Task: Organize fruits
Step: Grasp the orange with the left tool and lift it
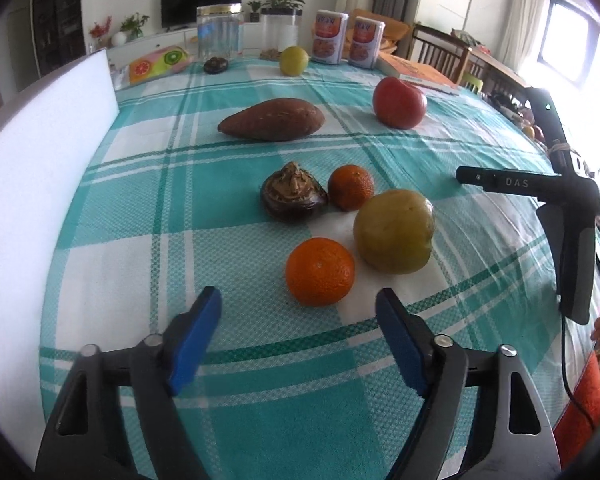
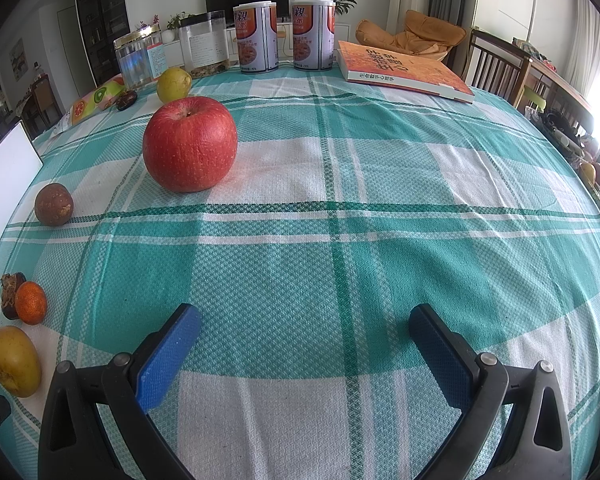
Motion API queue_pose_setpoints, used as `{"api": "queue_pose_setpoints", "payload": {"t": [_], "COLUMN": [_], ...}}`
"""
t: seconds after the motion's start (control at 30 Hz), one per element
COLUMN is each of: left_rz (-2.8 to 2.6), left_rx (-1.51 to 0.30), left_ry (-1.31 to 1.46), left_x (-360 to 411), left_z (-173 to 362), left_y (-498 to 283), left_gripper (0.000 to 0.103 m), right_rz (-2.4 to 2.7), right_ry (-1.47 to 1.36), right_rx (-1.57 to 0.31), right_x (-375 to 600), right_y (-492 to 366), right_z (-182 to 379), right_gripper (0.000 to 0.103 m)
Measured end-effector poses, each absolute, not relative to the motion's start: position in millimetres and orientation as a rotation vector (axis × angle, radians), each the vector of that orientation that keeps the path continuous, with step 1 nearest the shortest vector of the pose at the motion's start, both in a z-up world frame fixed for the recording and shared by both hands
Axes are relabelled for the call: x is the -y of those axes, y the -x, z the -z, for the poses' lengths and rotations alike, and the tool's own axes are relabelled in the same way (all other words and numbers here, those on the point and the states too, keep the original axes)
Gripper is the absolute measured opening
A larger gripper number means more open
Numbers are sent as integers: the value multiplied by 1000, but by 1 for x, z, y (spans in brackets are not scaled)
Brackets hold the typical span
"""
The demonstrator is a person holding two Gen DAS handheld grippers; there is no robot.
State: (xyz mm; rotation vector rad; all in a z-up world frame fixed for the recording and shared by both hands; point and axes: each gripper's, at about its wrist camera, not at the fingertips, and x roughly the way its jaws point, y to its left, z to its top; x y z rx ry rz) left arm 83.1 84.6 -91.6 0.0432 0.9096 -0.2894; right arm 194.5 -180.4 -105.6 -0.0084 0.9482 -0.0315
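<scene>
two oranges (image 1: 320,271), one apple (image 1: 399,102)

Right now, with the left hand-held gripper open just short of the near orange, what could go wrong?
1. The orange sits close beside the yellow-green pear; a pad of the left hand-held gripper could nudge the pear, which might roll.
2. The orange is round on loose cloth; an off-centre close could squirt it out.
3. The right hand-held gripper hangs near the cluster, so a lift toward it could clip it.
</scene>
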Motion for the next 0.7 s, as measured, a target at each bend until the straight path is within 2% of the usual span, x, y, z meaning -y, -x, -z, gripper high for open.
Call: {"api": "queue_pose_setpoints", "payload": {"t": [0.07, 0.1, 0.13, 0.63, 0.7], "left_rz": [276, 293, 307, 267, 238], "left_rx": [-896, -896, -896, -887, -874], "left_ry": [-93, -83, -64, 143, 201], "left_x": [-76, -76, -76, -131, -147], "left_z": [91, 91, 90, 37, 26], "left_y": [-88, -90, -90, -2, 9], "left_gripper": [62, 52, 35, 33, 33], "right_rz": [31, 32, 32, 49, -54], "right_ry": [8, 8, 9, -31, -142], "right_rx": [-948, -948, -948, -970, -946], "right_x": [180, 180, 180, 182, 184], "right_y": [-194, -194, -194, -196, -175], "right_z": [106, 106, 106, 104, 93], "right_gripper": [103, 103, 103, 103, 98]}}
